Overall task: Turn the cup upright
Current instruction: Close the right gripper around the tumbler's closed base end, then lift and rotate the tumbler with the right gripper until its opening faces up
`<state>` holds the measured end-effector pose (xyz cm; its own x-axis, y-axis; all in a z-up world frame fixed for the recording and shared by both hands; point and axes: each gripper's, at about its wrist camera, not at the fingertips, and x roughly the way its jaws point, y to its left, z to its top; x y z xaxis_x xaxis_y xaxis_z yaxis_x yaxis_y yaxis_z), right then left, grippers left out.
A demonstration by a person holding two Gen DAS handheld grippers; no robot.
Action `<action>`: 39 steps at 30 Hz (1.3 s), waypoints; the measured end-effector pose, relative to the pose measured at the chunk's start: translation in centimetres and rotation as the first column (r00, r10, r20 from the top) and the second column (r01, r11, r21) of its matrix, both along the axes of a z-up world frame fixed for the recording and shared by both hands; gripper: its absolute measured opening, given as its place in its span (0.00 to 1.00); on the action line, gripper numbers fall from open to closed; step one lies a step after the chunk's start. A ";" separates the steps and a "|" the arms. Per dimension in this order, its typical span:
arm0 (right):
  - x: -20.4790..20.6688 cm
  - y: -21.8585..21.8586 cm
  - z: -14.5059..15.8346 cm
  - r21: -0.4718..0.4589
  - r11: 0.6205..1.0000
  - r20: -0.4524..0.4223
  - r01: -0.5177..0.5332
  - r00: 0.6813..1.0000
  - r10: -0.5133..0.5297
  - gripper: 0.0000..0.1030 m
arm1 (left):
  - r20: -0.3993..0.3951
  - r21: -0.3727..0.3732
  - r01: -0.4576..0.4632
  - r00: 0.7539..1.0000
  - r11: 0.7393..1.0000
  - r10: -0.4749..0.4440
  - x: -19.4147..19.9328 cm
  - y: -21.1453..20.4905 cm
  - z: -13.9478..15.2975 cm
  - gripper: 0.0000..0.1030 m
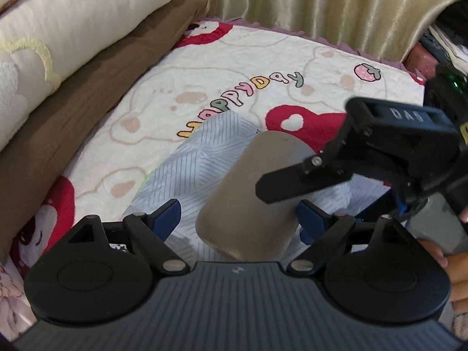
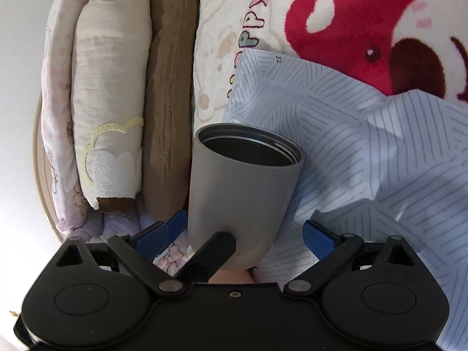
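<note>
Indoors, bear-print blanket [image 1: 222, 58] under striped cloth [image 1: 187, 169], curtain [image 1: 292, 0] behind — both grippers apart, left gripper [image 1: 238, 219], right gripper [image 2: 251, 234], around grey cup [image 2: 242, 187].

Grey cup [image 2: 242, 193] between right hand-held gripper [image 2: 248, 234] blue fingers [image 2: 317, 238] — mouth facing away, over striped cloth [image 2: 365, 152].

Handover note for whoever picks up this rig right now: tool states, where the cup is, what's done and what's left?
Left tool: open, fingers either side of the cup with gaps.
Right tool: open around the cup's narrow end; one finger lies across its side.
Cup: tilted on its side over the striped cloth on the bedspread, mouth uncovered.
Done: both tools at the cup.
Left: grip it, turn it mouth-up, set it down.
</note>
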<state>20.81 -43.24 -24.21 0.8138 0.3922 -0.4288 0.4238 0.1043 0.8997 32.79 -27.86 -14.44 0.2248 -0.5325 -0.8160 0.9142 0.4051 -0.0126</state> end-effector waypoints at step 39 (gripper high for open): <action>1.2 0.7 1.7 -0.263 0.920 -0.044 -0.292 0.956 0.291 0.82 | -0.166 -0.032 -0.151 0.976 0.988 0.143 -3.0 2.6 0.2 0.66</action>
